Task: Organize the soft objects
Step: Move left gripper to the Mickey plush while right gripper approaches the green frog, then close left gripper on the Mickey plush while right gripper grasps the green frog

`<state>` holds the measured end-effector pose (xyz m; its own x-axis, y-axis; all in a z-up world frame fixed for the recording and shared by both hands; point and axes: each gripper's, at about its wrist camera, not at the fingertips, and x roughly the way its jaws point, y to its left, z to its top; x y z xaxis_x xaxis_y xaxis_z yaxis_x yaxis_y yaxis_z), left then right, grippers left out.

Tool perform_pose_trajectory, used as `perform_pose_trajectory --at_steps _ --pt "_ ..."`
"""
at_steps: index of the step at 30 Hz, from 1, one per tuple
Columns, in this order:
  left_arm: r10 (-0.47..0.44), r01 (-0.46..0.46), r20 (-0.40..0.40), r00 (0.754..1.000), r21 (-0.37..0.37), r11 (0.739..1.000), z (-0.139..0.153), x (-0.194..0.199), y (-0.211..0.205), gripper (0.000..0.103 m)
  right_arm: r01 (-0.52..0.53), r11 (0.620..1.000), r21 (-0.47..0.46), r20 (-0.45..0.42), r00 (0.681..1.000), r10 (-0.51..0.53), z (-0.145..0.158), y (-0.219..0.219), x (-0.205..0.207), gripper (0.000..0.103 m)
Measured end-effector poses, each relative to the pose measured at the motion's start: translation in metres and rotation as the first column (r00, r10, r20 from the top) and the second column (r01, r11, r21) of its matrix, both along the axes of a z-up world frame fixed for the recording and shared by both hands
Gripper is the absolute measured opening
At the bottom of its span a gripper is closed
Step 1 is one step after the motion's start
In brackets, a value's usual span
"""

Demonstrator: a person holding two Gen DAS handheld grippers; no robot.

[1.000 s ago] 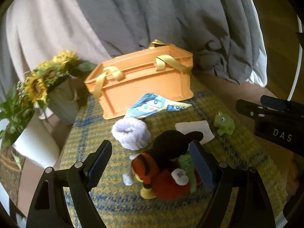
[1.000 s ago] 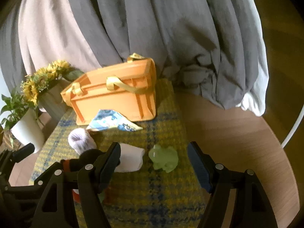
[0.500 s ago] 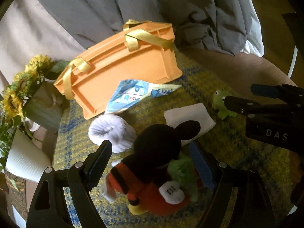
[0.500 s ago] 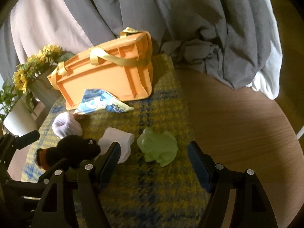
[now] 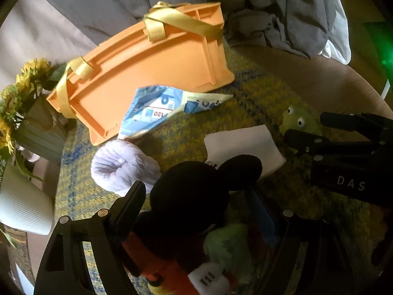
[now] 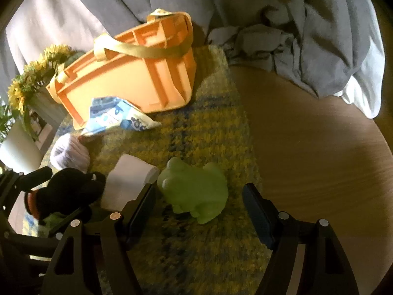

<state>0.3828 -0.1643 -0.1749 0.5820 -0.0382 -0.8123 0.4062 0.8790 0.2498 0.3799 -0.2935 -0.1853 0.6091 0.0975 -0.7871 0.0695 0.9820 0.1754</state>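
Note:
A black-headed mouse plush (image 5: 196, 211) in red lies on the yellow-blue mat between the fingers of my open left gripper (image 5: 199, 211); I cannot tell if the pads touch it. A green frog toy (image 6: 194, 191) sits just ahead of my open right gripper (image 6: 199, 209), between its fingertips. A white fluffy roll (image 5: 120, 169), a white folded cloth (image 5: 240, 142) and a blue-white packet (image 5: 157, 110) lie in front of the orange basket (image 5: 152, 73) with yellow handles. The plush also shows in the right wrist view (image 6: 68, 191).
A sunflower bunch in a pale vase (image 5: 27, 103) and a white ribbed pot (image 5: 22, 206) stand left of the mat. Grey and white curtains (image 6: 307, 36) hang behind. Bare wooden tabletop (image 6: 319, 159) lies to the right.
Both grippers have moved forward and down. The plush now sits deep between the left fingers, and the frog has come between the right fingertips.

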Motion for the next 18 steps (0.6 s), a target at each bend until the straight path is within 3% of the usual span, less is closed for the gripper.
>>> perform_pose_trajectory --at_steps 7,15,18 --pt "0.046 -0.046 -0.021 0.999 -0.014 0.999 -0.004 0.008 0.008 0.061 -0.014 1.0 0.001 -0.016 1.0 0.014 -0.008 0.003 0.008 0.073" --pt "0.068 -0.069 -0.014 0.998 -0.056 0.996 -0.002 0.003 0.016 0.058 -0.007 0.999 -0.036 -0.016 1.0 0.007 -0.01 0.006 0.007 0.056" --pt "0.074 -0.075 -0.007 0.997 -0.069 0.995 0.0 0.001 0.019 0.057 0.003 0.999 -0.042 -0.007 1.0 -0.004 -0.007 0.004 0.004 0.055"
